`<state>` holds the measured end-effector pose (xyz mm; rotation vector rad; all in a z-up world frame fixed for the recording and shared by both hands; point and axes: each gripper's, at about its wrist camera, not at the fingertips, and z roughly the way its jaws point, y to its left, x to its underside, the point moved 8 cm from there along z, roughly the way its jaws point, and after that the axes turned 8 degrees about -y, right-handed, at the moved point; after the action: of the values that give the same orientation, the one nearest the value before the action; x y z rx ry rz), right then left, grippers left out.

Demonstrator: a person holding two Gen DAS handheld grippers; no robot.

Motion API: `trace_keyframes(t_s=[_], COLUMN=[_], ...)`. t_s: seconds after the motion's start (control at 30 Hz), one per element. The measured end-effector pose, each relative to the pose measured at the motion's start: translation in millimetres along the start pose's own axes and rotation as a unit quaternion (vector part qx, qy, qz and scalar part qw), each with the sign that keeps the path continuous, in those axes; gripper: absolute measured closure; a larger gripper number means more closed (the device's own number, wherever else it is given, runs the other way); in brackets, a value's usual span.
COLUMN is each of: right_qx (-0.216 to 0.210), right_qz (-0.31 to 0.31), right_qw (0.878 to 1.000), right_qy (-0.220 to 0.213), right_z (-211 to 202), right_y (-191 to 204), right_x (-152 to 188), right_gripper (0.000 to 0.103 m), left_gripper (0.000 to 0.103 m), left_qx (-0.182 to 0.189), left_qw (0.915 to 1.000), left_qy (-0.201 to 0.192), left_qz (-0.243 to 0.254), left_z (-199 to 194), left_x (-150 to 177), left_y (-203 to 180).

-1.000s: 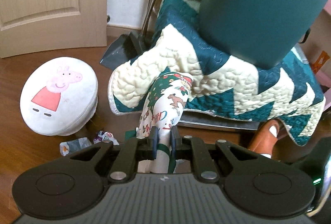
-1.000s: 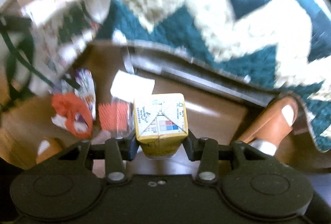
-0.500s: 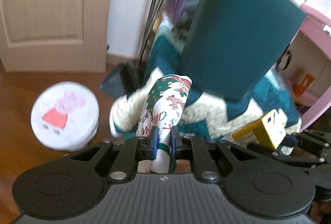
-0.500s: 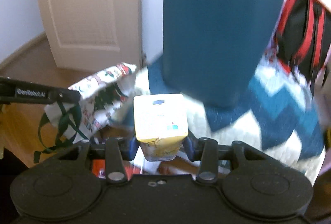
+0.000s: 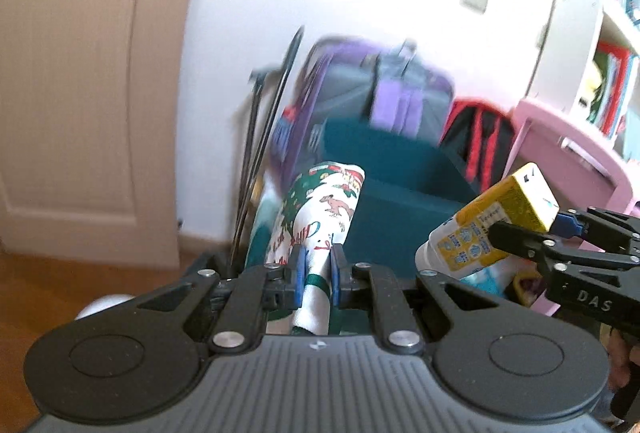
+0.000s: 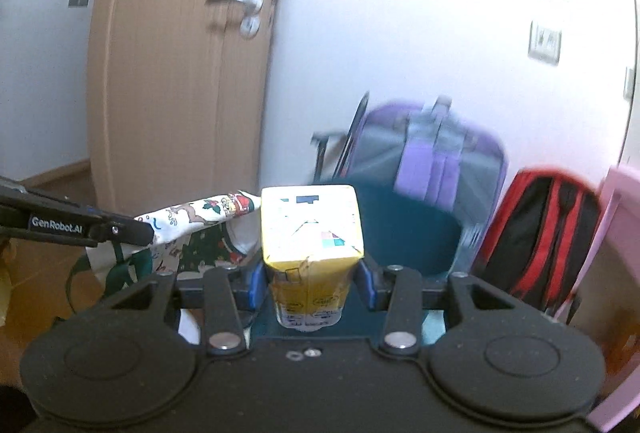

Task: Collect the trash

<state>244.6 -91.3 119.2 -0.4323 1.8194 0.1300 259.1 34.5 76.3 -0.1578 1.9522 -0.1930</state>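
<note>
My left gripper [image 5: 316, 269] is shut on the rim of a white Christmas-print paper bag [image 5: 320, 209] with green ribbon handles. From the right wrist view that bag [image 6: 192, 229] hangs at the left, pinched by the left gripper [image 6: 140, 233]. My right gripper [image 6: 312, 281] is shut on a yellow drink carton [image 6: 312, 229], which stands upright between the blue pads. In the left wrist view the carton [image 5: 496, 221] and the right gripper [image 5: 532, 233] come in from the right, level with the bag.
A dark teal chair back [image 5: 392, 189] stands just ahead of both grippers. Behind it are a purple suitcase [image 6: 432, 153] and a red and black backpack [image 6: 544, 229]. A wooden door [image 6: 180, 73] is at the left, a pink shelf [image 5: 576, 141] at the right.
Both grippers have risen from near the floor, each keeping its hold. The quilt, the round stool and the floor litter have dropped out of view; the door handle and the wall now show.
</note>
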Motion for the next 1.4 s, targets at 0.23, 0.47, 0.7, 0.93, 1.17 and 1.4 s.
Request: trace_keyframes(t_s=[0.23, 0.47, 0.7, 0.93, 1.17, 1.4], right_qx=[0.039, 0.061, 0.047, 0.035, 0.047, 0.022], right_qz=[-0.016, -0.018, 0.014, 0.016, 0.025, 0.038], right_qw=[0.998, 0.998, 0.997, 0.991, 0.992, 0.996], right_qy=[-0.055, -0.002, 0.066, 0.131, 0.118, 0.076], right_z=[15.3, 73.6, 133.2, 159.2, 143.0, 87.7], right_y=[-42.6, -80.0, -100.4, -93.9, -92.9, -77.7], right_x=[-66.1, -39.2, 7.6, 50.2, 43.6, 21.3], right_gripper=[0.061, 0.061, 0.060, 0.056, 0.052, 0.050], left_gripper=[0.091, 0.091, 0.091, 0.091, 0.091, 0.091], left_qx=[0.031, 0.043, 0.034, 0.011, 0.007, 0.010], left_qw=[0.9970, 0.9940, 0.9979, 0.9983, 0.9975, 0.9973], left_qy=[-0.060, -0.066, -0.001, 0.042, 0.059, 0.059], left_qz=[0.038, 0.077, 0.054, 0.039, 0.038, 0.043], left_z=[-3.9, 39.0, 90.6, 101.1, 92.9, 64.1], left_x=[-101.4, -131.3, -74.7, -27.1, -8.2, -0.5], left_y=[-53.7, -98.0, -84.1, -45.6, -35.5, -37.1])
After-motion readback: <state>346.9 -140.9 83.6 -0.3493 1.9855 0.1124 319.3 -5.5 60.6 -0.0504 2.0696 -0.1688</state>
